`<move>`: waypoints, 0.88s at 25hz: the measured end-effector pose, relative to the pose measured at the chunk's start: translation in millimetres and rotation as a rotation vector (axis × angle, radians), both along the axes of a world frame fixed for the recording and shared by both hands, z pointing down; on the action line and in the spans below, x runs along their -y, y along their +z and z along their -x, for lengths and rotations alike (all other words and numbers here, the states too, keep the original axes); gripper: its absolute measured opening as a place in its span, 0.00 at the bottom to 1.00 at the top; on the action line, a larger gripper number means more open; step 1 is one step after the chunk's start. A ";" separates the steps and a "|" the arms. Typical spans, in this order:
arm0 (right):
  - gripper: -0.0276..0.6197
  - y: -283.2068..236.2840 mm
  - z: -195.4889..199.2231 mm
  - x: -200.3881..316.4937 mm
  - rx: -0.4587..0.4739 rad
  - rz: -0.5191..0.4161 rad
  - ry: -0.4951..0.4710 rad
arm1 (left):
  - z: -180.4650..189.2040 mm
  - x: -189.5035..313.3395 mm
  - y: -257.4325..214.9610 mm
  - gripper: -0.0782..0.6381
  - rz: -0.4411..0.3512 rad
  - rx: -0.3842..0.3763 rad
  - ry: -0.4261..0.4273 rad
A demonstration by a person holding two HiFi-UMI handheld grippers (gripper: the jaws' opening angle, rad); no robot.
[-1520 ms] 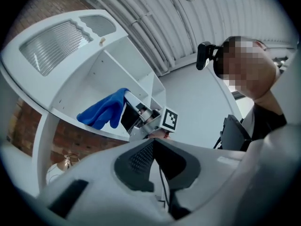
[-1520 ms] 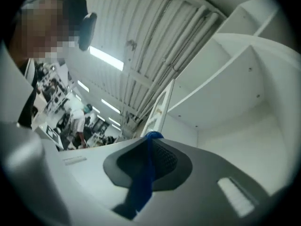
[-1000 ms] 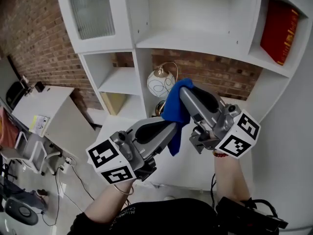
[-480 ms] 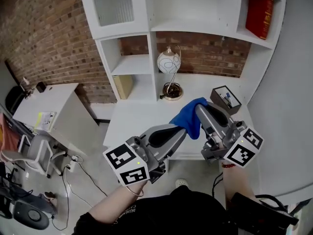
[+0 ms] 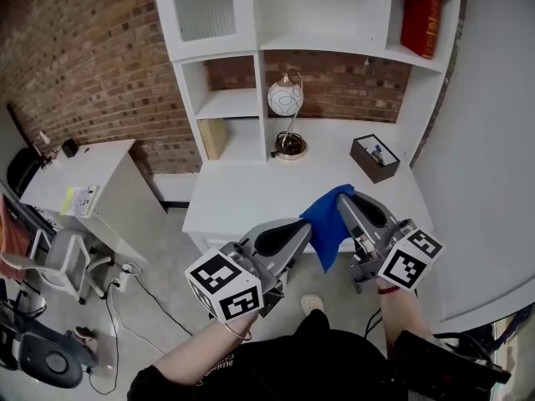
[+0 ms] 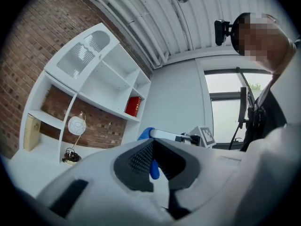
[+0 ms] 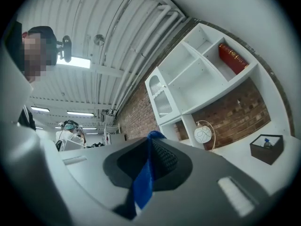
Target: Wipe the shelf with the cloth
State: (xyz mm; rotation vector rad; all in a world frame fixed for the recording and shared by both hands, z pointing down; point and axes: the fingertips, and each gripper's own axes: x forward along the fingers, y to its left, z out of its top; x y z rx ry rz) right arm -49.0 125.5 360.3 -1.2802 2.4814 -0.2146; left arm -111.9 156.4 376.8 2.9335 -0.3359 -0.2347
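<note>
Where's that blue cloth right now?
Head view, lower centre: the blue cloth hangs pinched in the right gripper, left gripper at its side, at the front of the white desk.

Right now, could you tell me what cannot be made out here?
Title on the red book: too small in every view.
Contents of the dark tray: too small in the head view.
Behind the ribbed glass door: head view, blurred by the glass.
Most of the blue cloth: gripper views, hidden by the fingers.

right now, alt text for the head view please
The left tool and right tool pinch a blue cloth between them near a white desk. Behind stands a white shelf unit with a globe lamp and red book.
</note>
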 end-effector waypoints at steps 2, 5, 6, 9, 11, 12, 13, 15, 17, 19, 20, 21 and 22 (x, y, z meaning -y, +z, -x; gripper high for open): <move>0.08 4.6 2.4 -10.4 -0.019 0.013 0.010 | 0.5 -11.4 0.4 0.10 0.000 -0.006 0.014; 0.08 7.0 4.7 -22.7 -0.046 0.016 0.033 | -2.3 -25.7 2.0 0.10 -0.001 0.001 0.046; 0.08 6.9 6.0 -26.2 -0.048 0.015 0.035 | -3.4 -29.5 2.9 0.10 -0.002 0.006 0.056; 0.08 5.7 10.1 -35.3 -0.044 0.012 0.035 | -4.7 -38.6 4.3 0.10 -0.004 0.009 0.078; 0.08 4.0 12.3 -40.2 -0.047 0.006 0.037 | -3.5 -42.5 3.8 0.10 -0.011 0.006 0.084; 0.08 3.0 13.1 -42.0 -0.051 0.002 0.040 | -2.9 -44.0 3.5 0.10 -0.016 0.005 0.087; 0.08 1.8 13.7 -43.5 -0.056 -0.003 0.043 | -2.5 -45.2 3.4 0.10 -0.020 0.004 0.091; 0.08 -0.4 15.1 -46.0 -0.060 -0.011 0.049 | -1.6 -47.0 3.8 0.10 -0.020 0.003 0.098; 0.08 -3.2 18.2 -47.7 -0.060 -0.017 0.054 | 0.4 -47.9 3.8 0.10 -0.016 0.002 0.104; 0.08 -5.8 22.8 -48.3 -0.067 -0.018 0.054 | 2.8 -48.3 3.0 0.10 -0.014 0.000 0.110; 0.08 -6.6 24.6 -48.2 -0.074 -0.017 0.055 | 3.6 -48.5 2.4 0.10 -0.012 -0.002 0.113; 0.08 -6.9 25.7 -48.0 -0.082 -0.015 0.056 | 4.1 -48.9 2.0 0.10 -0.011 -0.004 0.116; 0.08 -7.1 26.1 -47.6 -0.090 -0.013 0.058 | 4.3 -49.4 1.9 0.10 -0.010 -0.006 0.119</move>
